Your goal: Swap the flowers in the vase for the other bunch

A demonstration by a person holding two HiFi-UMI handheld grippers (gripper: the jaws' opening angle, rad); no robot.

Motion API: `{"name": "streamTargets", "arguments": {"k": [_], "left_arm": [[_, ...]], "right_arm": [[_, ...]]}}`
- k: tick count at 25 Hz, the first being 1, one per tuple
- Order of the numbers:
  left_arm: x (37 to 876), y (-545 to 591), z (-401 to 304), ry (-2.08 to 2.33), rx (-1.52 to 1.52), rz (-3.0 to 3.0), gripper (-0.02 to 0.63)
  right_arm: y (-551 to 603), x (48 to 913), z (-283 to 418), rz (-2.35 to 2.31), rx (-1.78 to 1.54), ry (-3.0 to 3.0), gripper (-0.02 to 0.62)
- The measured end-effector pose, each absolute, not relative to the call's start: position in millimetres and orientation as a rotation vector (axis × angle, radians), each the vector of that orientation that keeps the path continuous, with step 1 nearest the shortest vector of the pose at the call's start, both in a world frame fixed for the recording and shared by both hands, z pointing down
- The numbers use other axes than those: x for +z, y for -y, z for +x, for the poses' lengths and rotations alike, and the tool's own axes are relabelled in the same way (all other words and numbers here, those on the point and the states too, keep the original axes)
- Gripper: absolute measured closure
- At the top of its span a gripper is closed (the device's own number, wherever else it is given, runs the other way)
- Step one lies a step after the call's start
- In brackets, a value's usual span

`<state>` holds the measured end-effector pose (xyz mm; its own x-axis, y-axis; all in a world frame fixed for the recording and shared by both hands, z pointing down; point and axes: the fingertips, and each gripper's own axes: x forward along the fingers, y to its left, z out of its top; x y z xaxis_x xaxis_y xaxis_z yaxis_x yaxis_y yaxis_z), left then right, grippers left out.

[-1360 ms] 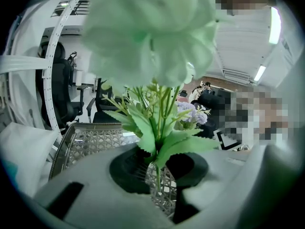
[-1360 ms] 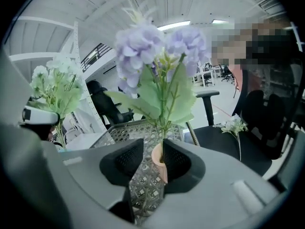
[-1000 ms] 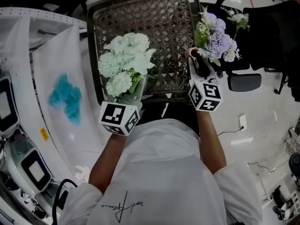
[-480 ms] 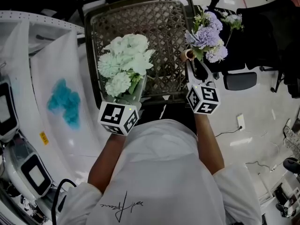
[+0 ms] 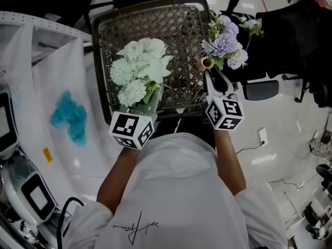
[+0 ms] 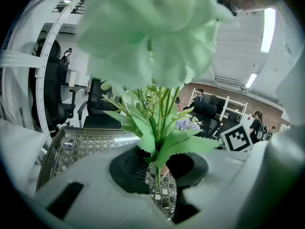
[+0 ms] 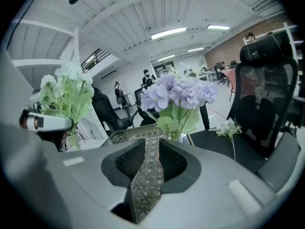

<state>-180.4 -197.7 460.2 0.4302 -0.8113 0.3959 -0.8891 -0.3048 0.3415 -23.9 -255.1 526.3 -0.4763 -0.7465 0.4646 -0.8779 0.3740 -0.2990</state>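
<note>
A bunch of pale white-green flowers [image 5: 139,69] stands upright over the wicker table [image 5: 155,14]. My left gripper [image 5: 143,107] is shut on its green stems [image 6: 157,173], and the blooms [image 6: 147,37] fill the top of the left gripper view. A purple bunch [image 5: 224,39] sits in a small tan vase [image 5: 202,64] at the table's right rim. My right gripper [image 5: 212,75] is just below the vase. Its jaws have just been closing, but only wicker shows in the gap [image 7: 151,151]. The purple bunch [image 7: 180,92] rises just past the tips.
Black office chairs [image 5: 290,35] stand to the right, and a small white sprig [image 7: 228,128] lies on one seat. A white surface with a blue stain [image 5: 67,115] lies to the left. People stand far back in the room.
The purple bunch, its vase and the right gripper have shifted slightly up and left in the head view. The left gripper and its white bunch stay put.
</note>
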Motion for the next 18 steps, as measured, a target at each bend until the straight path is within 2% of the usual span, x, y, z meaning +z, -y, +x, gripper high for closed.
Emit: {"name": "streamTargets", "arguments": {"k": [10,18], "left_arm": [[449,197,-179,1.404,0.153,2.212,0.525],[444,198,-174,1.371,0.125,2.234,0.523]], "right_arm": [[251,488,-20,1.470,0.707,2.429,0.520],[243,450,-12,1.503,0.629,2.476,0.564]]}}
